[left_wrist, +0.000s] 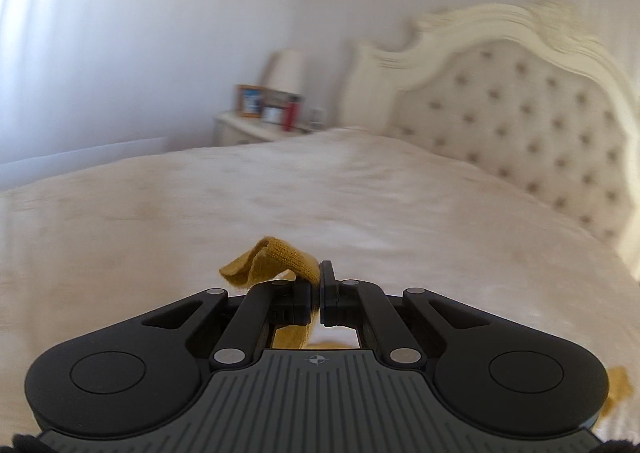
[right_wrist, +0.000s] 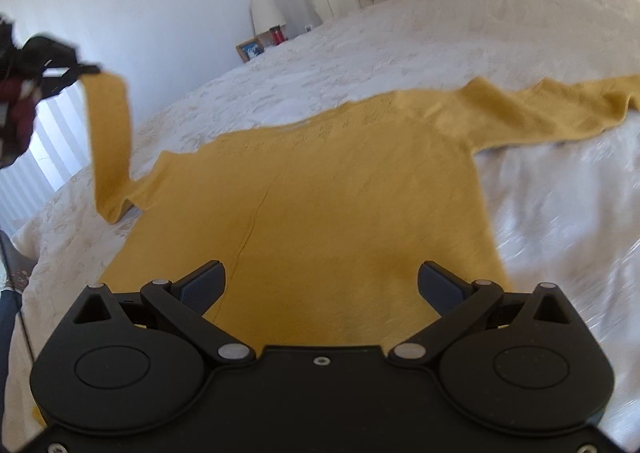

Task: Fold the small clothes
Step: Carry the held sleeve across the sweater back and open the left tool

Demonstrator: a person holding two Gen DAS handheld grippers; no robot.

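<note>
Mustard knit sweater (right_wrist: 320, 189), soft and light, is being spread across the bed (right_wrist: 560, 213); its sleeve cuff (left_wrist: 276, 257) is being pinched by the left claw (left_wrist: 321, 293), while the right claw (right_wrist: 320, 285) is being held splayed above the hem.

Right hand-held gripper (right_wrist: 320, 285) agape over mustard sweater (right_wrist: 320, 189) — left hand-held gripper (right_wrist: 86, 69) lifting sleeve

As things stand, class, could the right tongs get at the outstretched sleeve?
Probably yes: the right tongs hover open over the mustard-yellow knit sweater, and its outstretched sleeve lies uncovered on the white bedspread.
</note>
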